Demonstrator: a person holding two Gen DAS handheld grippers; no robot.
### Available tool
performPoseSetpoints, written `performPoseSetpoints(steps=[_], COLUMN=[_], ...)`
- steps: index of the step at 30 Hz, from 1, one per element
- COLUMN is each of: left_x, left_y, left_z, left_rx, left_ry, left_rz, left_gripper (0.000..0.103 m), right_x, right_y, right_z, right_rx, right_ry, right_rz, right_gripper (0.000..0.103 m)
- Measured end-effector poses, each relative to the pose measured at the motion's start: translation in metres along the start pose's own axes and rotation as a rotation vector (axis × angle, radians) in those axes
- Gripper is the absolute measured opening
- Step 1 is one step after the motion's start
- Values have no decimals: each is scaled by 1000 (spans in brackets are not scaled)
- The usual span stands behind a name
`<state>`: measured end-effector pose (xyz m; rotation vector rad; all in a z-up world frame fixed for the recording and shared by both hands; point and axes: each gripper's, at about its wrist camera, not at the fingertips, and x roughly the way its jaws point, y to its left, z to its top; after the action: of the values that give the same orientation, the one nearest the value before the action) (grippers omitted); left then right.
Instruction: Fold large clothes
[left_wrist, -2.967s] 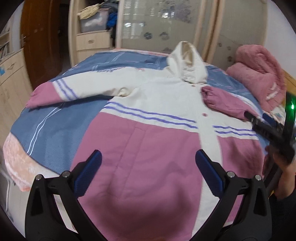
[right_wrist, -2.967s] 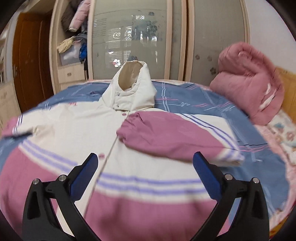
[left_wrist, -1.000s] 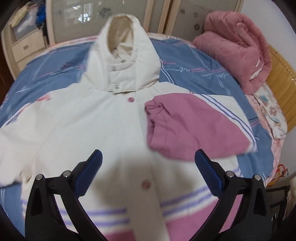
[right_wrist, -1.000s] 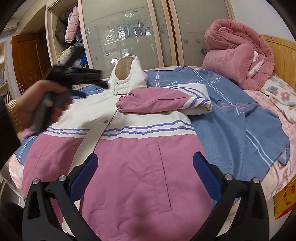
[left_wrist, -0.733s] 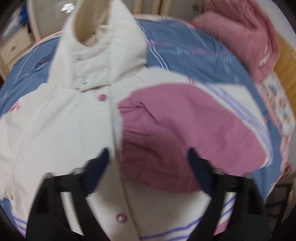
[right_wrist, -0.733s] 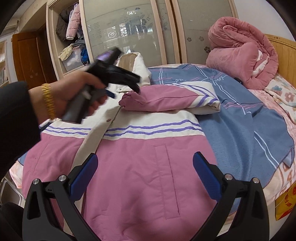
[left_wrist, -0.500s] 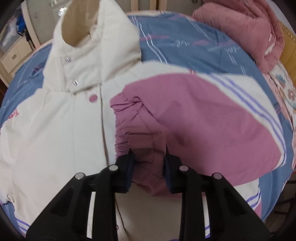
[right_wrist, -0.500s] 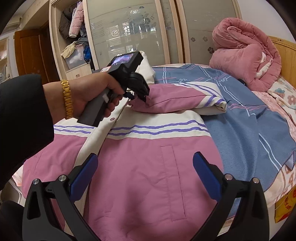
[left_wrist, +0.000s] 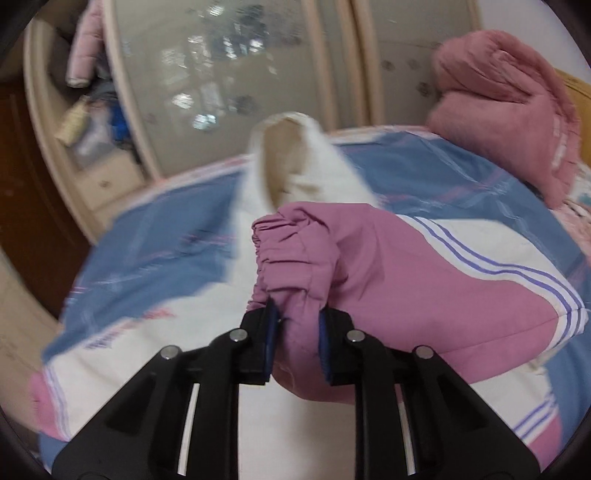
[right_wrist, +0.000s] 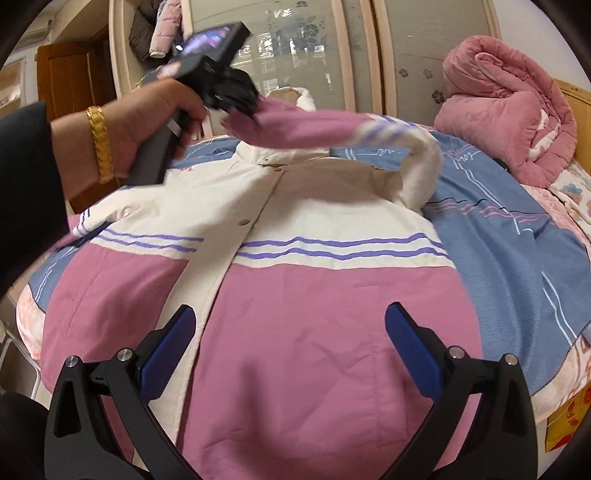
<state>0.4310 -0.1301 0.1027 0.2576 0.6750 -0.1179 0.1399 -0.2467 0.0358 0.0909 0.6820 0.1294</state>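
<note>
Bed (right_wrist: 524, 258) with a blue striped cover carries everything, and sliding wardrobe doors (right_wrist: 314, 48) stand behind its far edge. Rolled pink quilt (right_wrist: 506, 118) sits at the far right corner of the bed, well apart from the work. Nothing blocks the coat's front.

Coat (right_wrist: 314, 332), pink below and cream above with purple stripes, lies front-up across the middle of the bed, hem at the near edge, hood (left_wrist: 295, 162) toward the far edge. Its right sleeve (right_wrist: 306, 127) is lifted off the chest and stretched in the air toward the left.

Left gripper (left_wrist: 295, 328), held by a hand (right_wrist: 147, 122) with a gold bracelet (right_wrist: 99, 144), has its jaws narrow and closing, the sleeve's gathered pink cuff (left_wrist: 291, 258) pinched between the blue pads (left_wrist: 269, 332).

Right gripper (right_wrist: 288, 343) hovers over the pink hem near the bed's near edge, jaws wide apart, with nothing between them.
</note>
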Motion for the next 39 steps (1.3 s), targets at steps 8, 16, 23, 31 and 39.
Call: performPoseSetpoints(steps=[8,16,23,31,39], left_x=[5,32,-23,-177,-225], left_y=[67,93,121,89,65], left_z=[-44,-98,-120,-202,-292], left_rx=[62,75,-90,-145,-196], left_ry=[30,76,-12,-111,-121], left_rz=[167,297,209,19,-29], left_gripper=[20,96,96,101,101], right_x=[6,10,7,-7,-28], right_y=[11,14,12,6,-16], right_z=[-3,-5,-2,-3,-13], right_rx=[-31,-42,-32,-25,15], right_ry=[20,35,14,-2,-32], right_rz=[15,12,10,-3,-49], right_gripper=[102,102,102,102,102])
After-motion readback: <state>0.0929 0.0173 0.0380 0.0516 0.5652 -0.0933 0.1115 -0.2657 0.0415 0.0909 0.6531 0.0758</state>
